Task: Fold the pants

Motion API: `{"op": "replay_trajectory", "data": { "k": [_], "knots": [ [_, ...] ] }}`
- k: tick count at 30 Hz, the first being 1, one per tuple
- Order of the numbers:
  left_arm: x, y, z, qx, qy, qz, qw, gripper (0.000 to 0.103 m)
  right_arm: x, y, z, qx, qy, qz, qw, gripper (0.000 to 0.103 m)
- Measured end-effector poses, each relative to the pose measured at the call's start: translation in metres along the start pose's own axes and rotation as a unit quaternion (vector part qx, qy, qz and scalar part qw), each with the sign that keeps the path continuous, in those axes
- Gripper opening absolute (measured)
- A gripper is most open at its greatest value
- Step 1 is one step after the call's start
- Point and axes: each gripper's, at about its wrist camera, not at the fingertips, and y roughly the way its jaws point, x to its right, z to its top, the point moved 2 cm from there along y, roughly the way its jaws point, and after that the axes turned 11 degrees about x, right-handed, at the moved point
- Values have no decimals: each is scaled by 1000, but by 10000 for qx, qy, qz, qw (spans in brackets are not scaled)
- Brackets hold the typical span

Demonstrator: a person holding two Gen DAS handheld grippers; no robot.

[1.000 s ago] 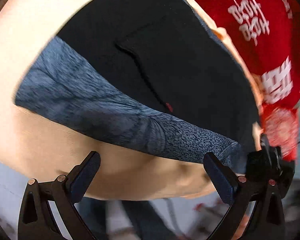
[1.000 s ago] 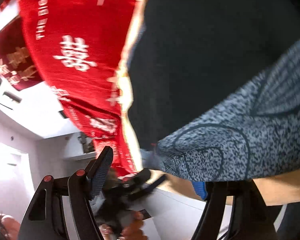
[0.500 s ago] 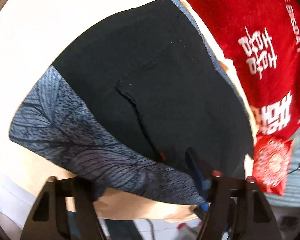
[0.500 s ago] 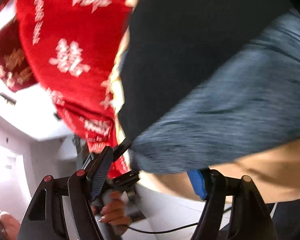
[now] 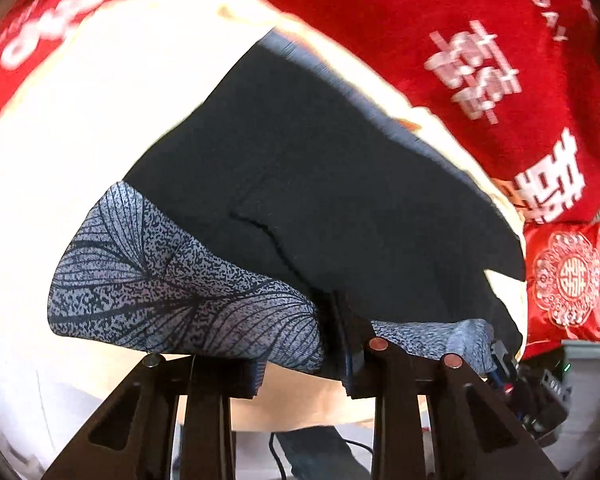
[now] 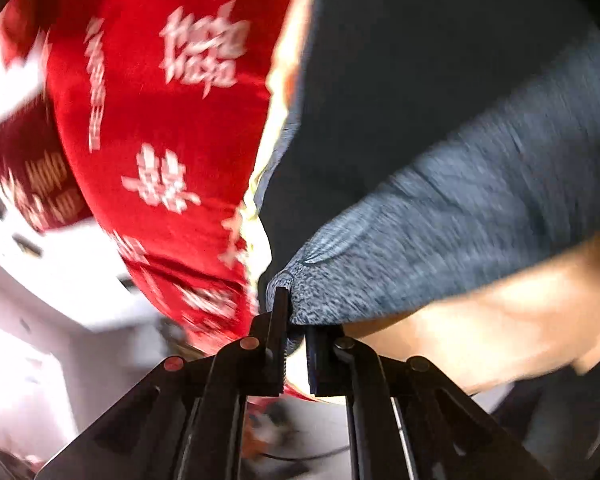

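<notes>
Both hand-held grippers grip the patterned waistband end of the pants, one at each side. On the left, the hand-held gripper (image 5: 300, 364) is closing its jaws with the grey-and-black leaf-print waistband (image 5: 180, 300) between them; the band bunches up and wraps over the inner finger, and the cloth there is raised off the surface. On the right, the hand-held gripper (image 6: 294, 344) has its jaws clenched on the very corner of the same waistband (image 6: 440, 248), a small pucker of speckled cloth rising just above the pinch. The pants (image 5: 320, 168) are black with that printed band along the near edge, and they lie spread on a pale cream sheet (image 5: 80, 128), the dark legs running away from both cameras towards the far edge. Just beside the pants, along their long side, lies a red blanket (image 5: 440, 20) with white characters and lettering, and a small red embroidered pouch (image 5: 566, 280) lies at the near corner of that blanket. In the left wrist view the right gripper's body shows at the lower right, holding the far corner of the band. The right wrist view is blurred, so fine detail of the print is hard to read there. Below the sheet's near edge a pale floor (image 5: 312, 452) and a dark cable show.
</notes>
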Motion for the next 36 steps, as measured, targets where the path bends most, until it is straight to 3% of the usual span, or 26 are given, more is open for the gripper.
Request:
{"op": "replay_trajectory", "data": {
  "k": [3, 8, 14, 18, 20, 22, 23, 24, 25, 26, 28, 29, 30, 31, 33, 36],
  "knots": [
    [25, -1, 30, 153, 293, 35, 9994, 30, -28, 7, 37, -312, -510, -190, 9980, 8],
    [59, 26, 87, 348, 569, 203, 9976, 30, -51, 45, 105, -749, -814, -481, 9927, 11],
    [81, 101, 155, 634, 651, 683, 9935, 30, -40, 131, 182, -1285, -1087, -836, 9822, 11],
    [72, 155, 176, 584, 589, 1197, 9893, 31, -18, 187, 218, -1521, -872, -1005, 9794, 11],
    [63, 171, 182, 480, 458, 1366, 9884, 37, -13, 204, 226, -1638, -842, -1119, 9765, 14],
    [58, 170, 187, 485, 332, 1351, 9891, 46, -17, 206, 225, -1728, -831, -1045, 9759, 27],
    [58, 165, 189, 496, 348, 1328, 9893, 51, -24, 205, 223, -1762, -848, -915, 9764, 47],
    [58, 158, 190, 526, 406, 1360, 9885, 66, -34, 200, 220, -1752, -932, -815, 9767, 72],
    [57, 149, 192, 603, 459, 1444, 9866, 74, -44, 196, 218, -1698, -1073, -808, 9763, 80],
    [56, 142, 192, 671, 479, 1512, 9851, 85, -55, 188, 214, -1601, -1294, -870, 9747, 81],
    [55, 124, 190, 695, 524, 1559, 9839, 85, -76, 177, 204, -1458, -1771, -957, 9686, 80],
    [56, 121, 188, 655, 578, 1562, 9838, 85, -84, 174, 196, -1455, -2017, -958, 9638, 67],
    [59, 120, 184, 617, 702, 1608, 9826, 85, -90, 177, 188, -1530, -2267, -1035, 9563, 48],
    [65, 122, 179, 562, 909, 1650, 9805, 85, -92, 182, 181, -1615, -2505, -1173, 9473, 42],
    [81, 142, 168, 417, 1290, 1717, 9758, 85, -91, 202, 166, -1834, -2944, -1436, 9269, 33],
    [95, 172, 157, 343, 1323, 1733, 9753, 85, -80, 233, 158, -1886, -3444, -1795, 9020, 31]
  ]
}}
